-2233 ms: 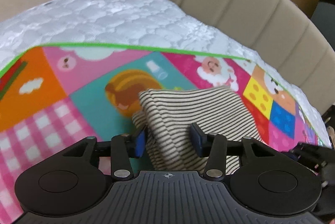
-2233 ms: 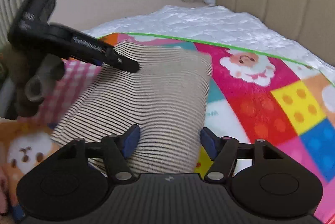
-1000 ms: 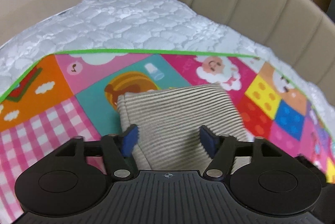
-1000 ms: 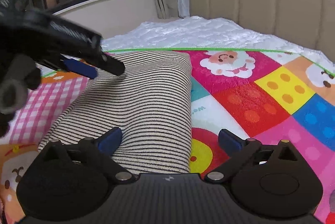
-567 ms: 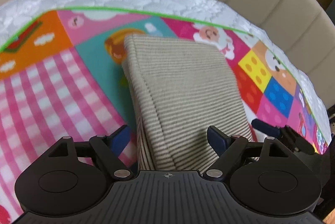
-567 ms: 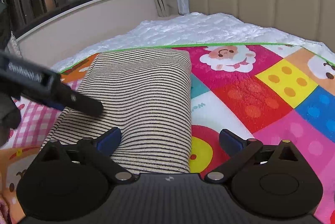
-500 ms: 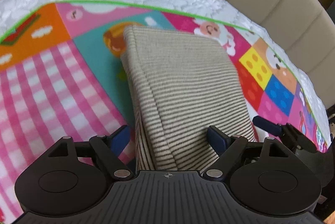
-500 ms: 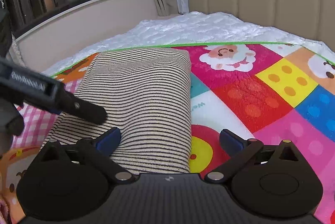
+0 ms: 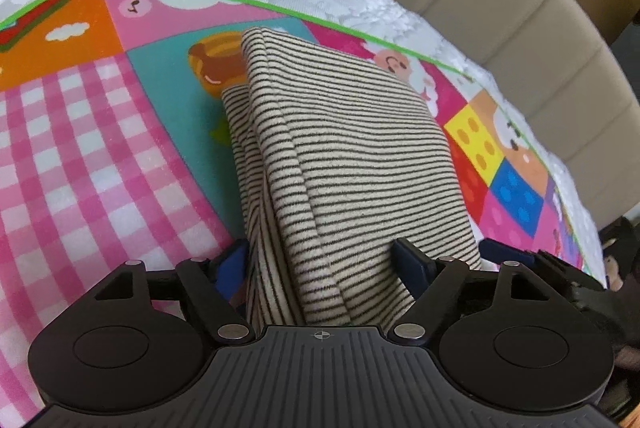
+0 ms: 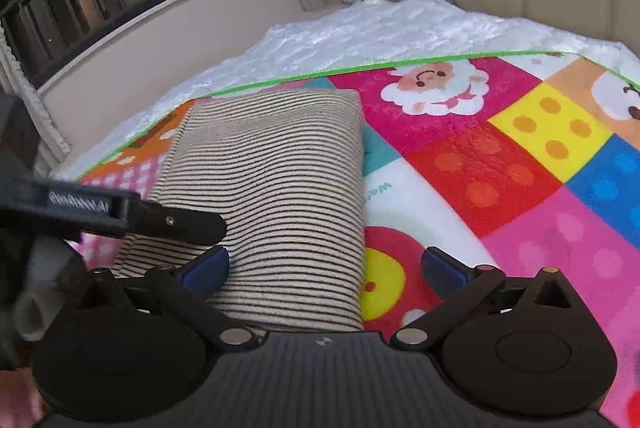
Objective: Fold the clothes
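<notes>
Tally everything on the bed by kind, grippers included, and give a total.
Striped folded garment: 1
Colourful play mat: 1
White quilted cover: 1
Grippers: 2, left gripper and right gripper, both open
Total: 5

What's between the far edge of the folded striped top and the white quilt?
In both wrist views, only a bare strip of the play mat with its green border separates the striped top from the white quilt.

Not much to read here. The left claw carries pale raised lettering along its black arm, too blurred to make out. The colourful mat has a few teal letters beside the striped cloth (upside down, unreadable).
</notes>
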Tool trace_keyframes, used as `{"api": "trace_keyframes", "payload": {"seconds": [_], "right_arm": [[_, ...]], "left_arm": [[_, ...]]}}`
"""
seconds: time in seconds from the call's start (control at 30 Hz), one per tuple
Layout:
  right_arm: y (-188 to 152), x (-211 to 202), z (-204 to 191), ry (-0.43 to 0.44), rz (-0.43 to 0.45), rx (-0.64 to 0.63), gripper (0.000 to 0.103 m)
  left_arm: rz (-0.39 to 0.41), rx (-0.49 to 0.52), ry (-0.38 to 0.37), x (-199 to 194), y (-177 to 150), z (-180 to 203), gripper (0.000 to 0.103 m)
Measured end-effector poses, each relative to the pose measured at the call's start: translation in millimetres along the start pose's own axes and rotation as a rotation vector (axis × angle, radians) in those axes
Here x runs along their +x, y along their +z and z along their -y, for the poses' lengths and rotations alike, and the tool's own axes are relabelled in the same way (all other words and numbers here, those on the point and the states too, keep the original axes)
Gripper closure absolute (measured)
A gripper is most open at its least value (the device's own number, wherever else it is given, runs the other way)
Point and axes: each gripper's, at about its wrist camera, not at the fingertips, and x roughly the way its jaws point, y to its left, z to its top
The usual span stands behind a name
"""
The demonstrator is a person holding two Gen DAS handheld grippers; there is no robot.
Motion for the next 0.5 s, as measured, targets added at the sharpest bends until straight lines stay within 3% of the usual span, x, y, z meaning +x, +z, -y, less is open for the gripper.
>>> {"api": "trace_keyframes", "payload": {"seconds": [0.07,0.17,0.3,0.43,0.5], "right_arm": [[9,-10,7,0.008,0.008,0.011,0.001],[31,-10,25,0.069,0.003,0.142,0.001],[52,24,35,0.082,-0.024,0.246,0.002],[59,74,34,0.093,-0.128,0.332,0.016],[62,84,26,0.154,-0.146,0.381,0.036]], "left_arm": [[0.01,-0.004,-0.016,0,-1,-3,0.023],[0.002,-0.004,-0.034,1,1,-5,0.024],[-0.006,0.022,-0.046,0,3,-6,0.027],[-0.01,0.047,-0.056,-4,4,-7,0.034],[-0.012,0.05,-0.061,-5,6,-9,0.036]]}}
